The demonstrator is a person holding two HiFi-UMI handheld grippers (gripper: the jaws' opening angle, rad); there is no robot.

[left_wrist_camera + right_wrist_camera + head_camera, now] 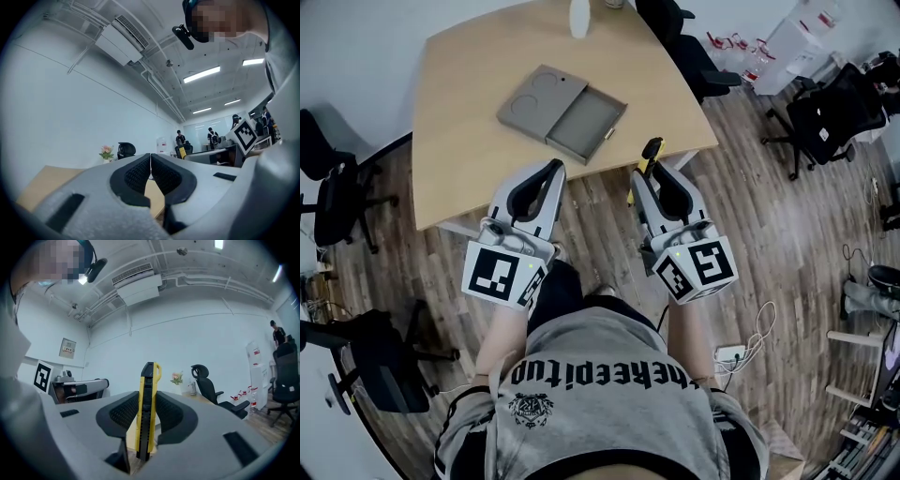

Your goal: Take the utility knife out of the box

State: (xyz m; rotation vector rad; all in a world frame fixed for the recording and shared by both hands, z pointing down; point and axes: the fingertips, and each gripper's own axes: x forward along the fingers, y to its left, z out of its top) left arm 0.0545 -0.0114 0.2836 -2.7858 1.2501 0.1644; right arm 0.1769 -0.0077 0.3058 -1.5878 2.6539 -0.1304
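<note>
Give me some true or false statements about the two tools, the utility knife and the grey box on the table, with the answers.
1. The right tool is clamped on the yellow and black utility knife. True.
2. The left tool holds the flat grey box. False: its jaws are together with nothing between them, and the box lies apart from both tools.
3. The box lies slid open on the light wooden table. True.
4. The knife lies in the box's tray. False: the tray looks empty, and the knife is between the right tool's jaws, away from the box.
</note>
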